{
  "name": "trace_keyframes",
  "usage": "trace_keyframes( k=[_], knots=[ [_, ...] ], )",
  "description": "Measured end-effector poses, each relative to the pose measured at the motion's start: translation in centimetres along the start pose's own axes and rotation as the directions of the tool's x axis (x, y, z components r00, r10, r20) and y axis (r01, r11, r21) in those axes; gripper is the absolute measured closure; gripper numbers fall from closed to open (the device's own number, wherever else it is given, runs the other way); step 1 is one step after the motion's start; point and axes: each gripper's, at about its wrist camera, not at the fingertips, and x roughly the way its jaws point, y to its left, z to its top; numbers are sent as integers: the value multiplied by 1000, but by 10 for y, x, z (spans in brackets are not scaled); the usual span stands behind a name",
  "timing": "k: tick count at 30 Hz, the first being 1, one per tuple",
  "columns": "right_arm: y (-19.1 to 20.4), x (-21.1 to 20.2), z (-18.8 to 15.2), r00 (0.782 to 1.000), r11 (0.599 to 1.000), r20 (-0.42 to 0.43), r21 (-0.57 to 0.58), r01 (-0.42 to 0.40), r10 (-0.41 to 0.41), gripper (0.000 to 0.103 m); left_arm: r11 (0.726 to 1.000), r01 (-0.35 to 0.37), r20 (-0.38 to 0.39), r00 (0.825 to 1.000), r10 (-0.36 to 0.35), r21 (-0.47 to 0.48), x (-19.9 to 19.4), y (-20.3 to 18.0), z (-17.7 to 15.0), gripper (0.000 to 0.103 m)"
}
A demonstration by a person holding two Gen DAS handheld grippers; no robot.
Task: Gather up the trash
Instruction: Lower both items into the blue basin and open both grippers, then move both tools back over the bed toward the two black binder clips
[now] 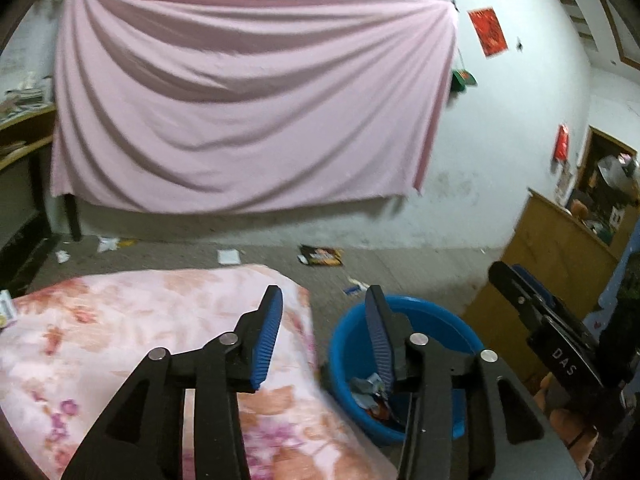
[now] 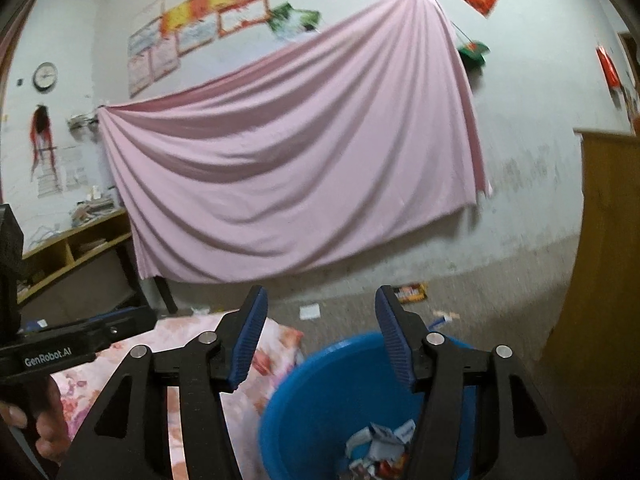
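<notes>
Your left claw [image 1: 324, 320] and right claw [image 2: 320, 332] both gape wide, empty; bin [image 1: 348, 344] lower right, pink sheet [image 1: 248, 96] on the wall, wrapper [image 1: 322, 256] on the floor.

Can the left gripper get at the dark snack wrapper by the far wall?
Probably, once carried over: left gripper is open and empty, and bare floor leads to the dark snack wrapper.

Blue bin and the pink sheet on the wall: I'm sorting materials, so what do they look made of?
The bin looks like molded plastic: a smooth, evenly blue wall with a slight sheen. The sheet looks like thin matte fabric, hanging in soft draped folds; the fiber can't be told.
</notes>
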Motion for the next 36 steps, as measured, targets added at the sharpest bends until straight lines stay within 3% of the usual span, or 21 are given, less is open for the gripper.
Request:
trace_keyframes(
  k=[2,5,8,10,12,15,19,21,23,36],
  knots=[
    [10,-1,3,1000,1000,25,-20,-4,4,45,999,-31,28,999,31,-5,-12,9,2,62],
    [27,-3,5,998,998,53,-52,-20,22,40,997,-70,70,995,71,-13,-28,20,3,47],
    [41,-2,6,997,997,70,-71,-39,44,38,994,-104,111,988,106,-19,-45,31,3,43],
    [47,-2,7,995,996,80,-76,-48,54,36,990,-137,125,982,138,-19,-53,36,3,33],
    [55,-4,8,993,995,90,-75,-68,75,32,984,-174,154,972,176,-29,-65,43,2,15],
    [67,-5,10,989,992,107,-84,-91,100,26,974,-216,198,954,226,-74,-82,56,-2,4],
    [85,-7,10,982,987,133,-104,-123,137,16,955,-272,231,928,294,-121,-97,76,-7,2],
    [95,-7,9,978,984,143,-114,-138,154,5,947,-298,245,915,320,-124,-105,85,-10,2],
    [105,-8,7,972,980,159,-128,-155,174,0,940,-317,255,906,339,-125,-112,90,-13,2],
    [154,-10,-11,946,946,158,-210,-248,283,0,900,-400,317,843,435,-172,-154,128,-47,2]
  ],
)
